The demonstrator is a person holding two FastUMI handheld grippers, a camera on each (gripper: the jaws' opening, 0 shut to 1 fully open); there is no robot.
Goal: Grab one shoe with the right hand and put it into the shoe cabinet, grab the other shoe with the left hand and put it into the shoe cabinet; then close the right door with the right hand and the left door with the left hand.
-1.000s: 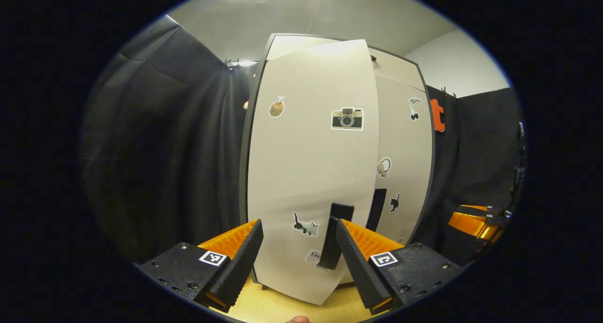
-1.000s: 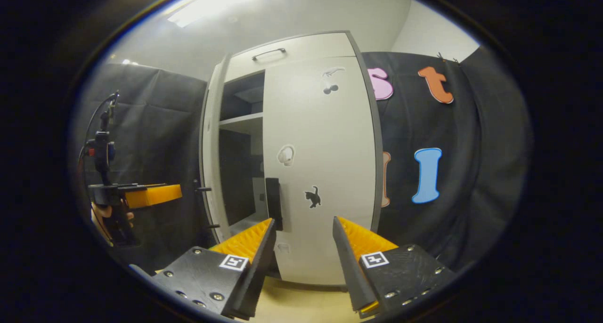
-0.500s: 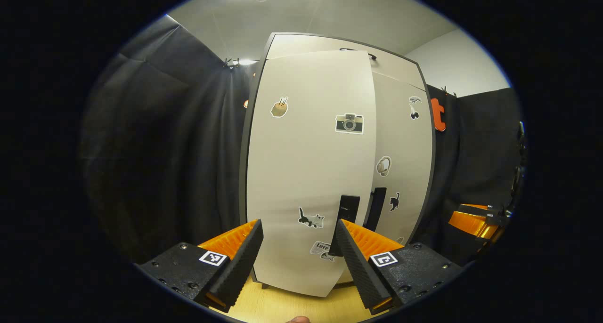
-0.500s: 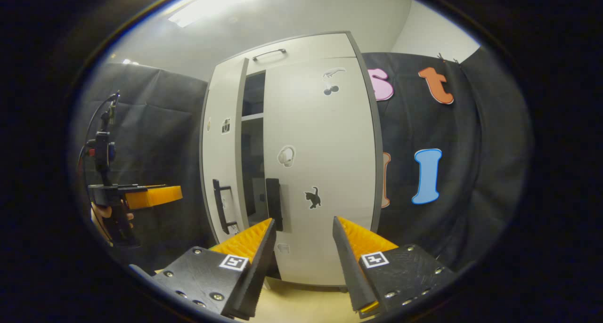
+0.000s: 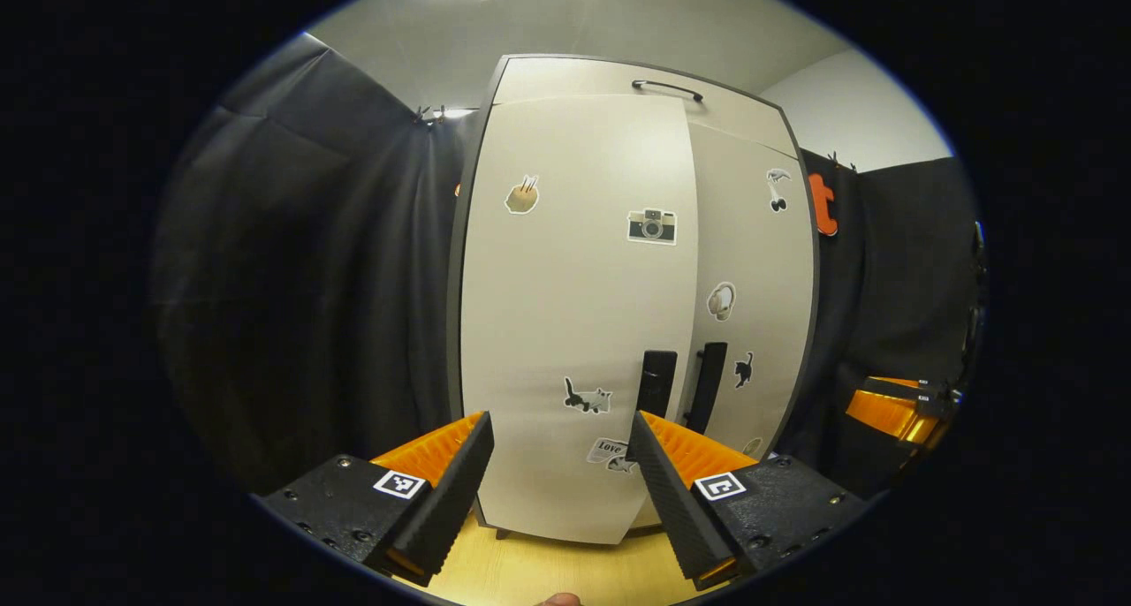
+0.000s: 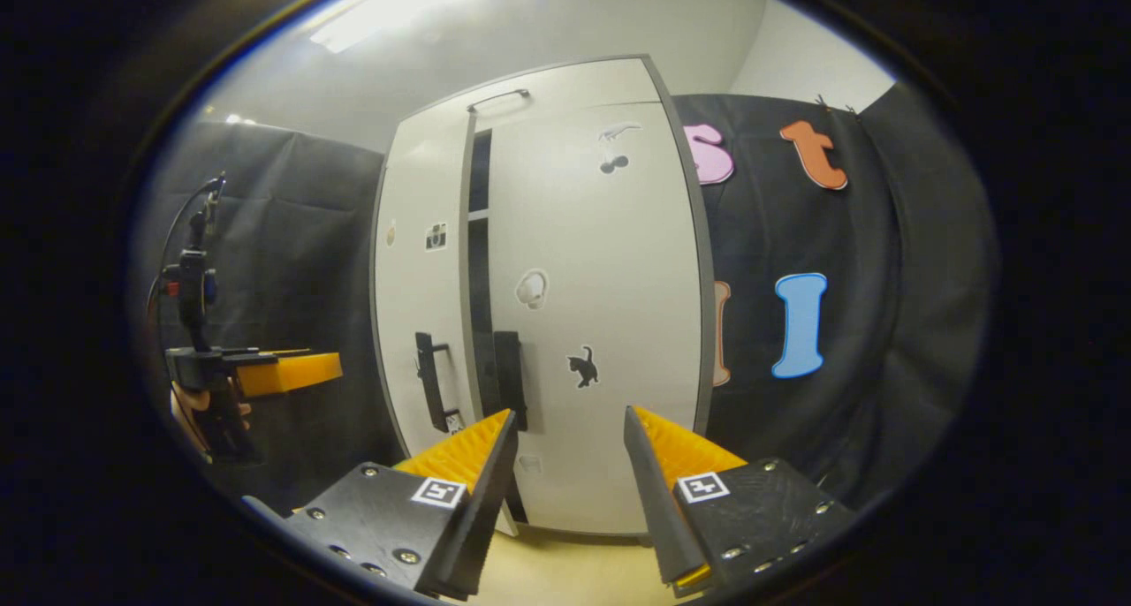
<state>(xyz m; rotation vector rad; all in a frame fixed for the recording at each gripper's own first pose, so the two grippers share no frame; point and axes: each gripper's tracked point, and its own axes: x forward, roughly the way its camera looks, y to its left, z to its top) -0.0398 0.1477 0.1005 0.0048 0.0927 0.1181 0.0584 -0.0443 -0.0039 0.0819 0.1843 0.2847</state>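
Observation:
The tall white shoe cabinet [image 5: 574,323] stands in front of both grippers. In the left gripper view its left door [image 5: 565,341], with cat and camera stickers, looks almost flush with the right door [image 5: 751,323]; the two black handles [image 5: 658,381] stand side by side. In the right gripper view a narrow dark gap [image 6: 480,261] remains between the left door [image 6: 420,306] and the right door [image 6: 601,323]. My left gripper [image 5: 561,465] is open and empty, a little off the left door. My right gripper [image 6: 565,465] is open and empty before the right door. The left gripper [image 6: 265,372] also appears far left in the right gripper view. The shoes are hidden.
A top drawer with a black handle [image 5: 667,87] sits above the doors. Black cloth walls [image 5: 309,279] flank the cabinet on both sides. The floor [image 5: 530,571] is light wood. The right gripper's orange finger [image 5: 888,412] shows at the right edge of the left gripper view.
The left door has swung inward from wide open to nearly shut, covering the shelves. Both grippers stayed open and roughly in place.

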